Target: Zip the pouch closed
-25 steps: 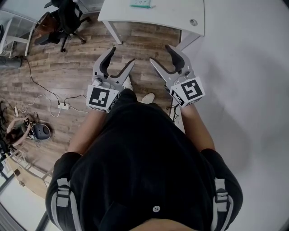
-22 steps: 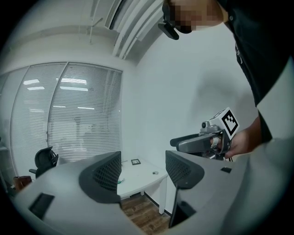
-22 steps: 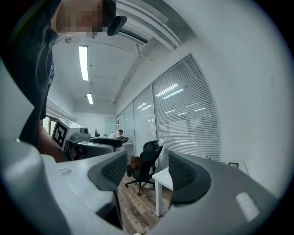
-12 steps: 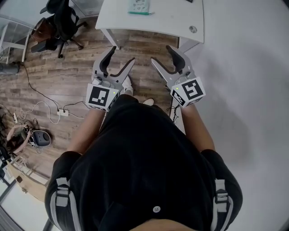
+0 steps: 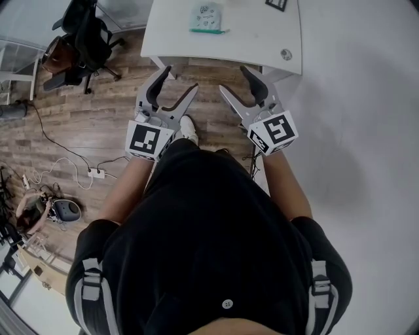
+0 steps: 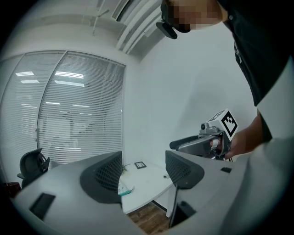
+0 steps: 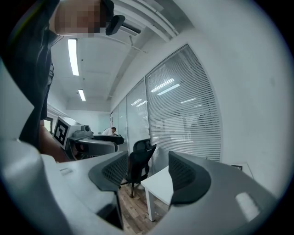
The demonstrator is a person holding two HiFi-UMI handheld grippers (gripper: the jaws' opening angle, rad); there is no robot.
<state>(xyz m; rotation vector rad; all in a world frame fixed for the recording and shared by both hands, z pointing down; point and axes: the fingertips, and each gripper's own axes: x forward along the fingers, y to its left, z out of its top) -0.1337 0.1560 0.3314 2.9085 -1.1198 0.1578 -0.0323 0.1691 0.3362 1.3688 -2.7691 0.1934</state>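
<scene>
Wood-plank floor (image 5: 98, 124) fills the left of the head view, a white wall (image 5: 366, 131) runs down the right, and a white table (image 5: 249, 33) stands at the top edge. On that table, towards its far side, lies the pouch (image 5: 207, 17), pale with a teal edge and well apart from both tools. It's too small to tell whether its zip is open or closed. A black-framed marker card (image 5: 275, 4) sits on the table to the pouch's right. The person, in a black shirt (image 5: 209, 235), holds both tools out in front over the floor, their tips showing just below the table's near edge in the head view. Left gripper (image 5: 178, 80): jaws spread wide, nothing between them, and its own view looks straight through the gap to the tabletop and the far-off pouch. Right gripper (image 5: 234, 80): jaws wide apart too, and empty. Its own view shows only the table's corner and a black office chair (image 7: 139, 161) through the gap. The two tools sit side by side, near each other but not touching, each marker cube turned up to the head camera. A white shoe (image 5: 188, 128) peeks out beside the left gripper. Off to the left, a power strip (image 5: 97, 173) and loose cables (image 5: 52, 154) trail across the floor, and window blinds (image 6: 78, 114) line the room beyond.
</scene>
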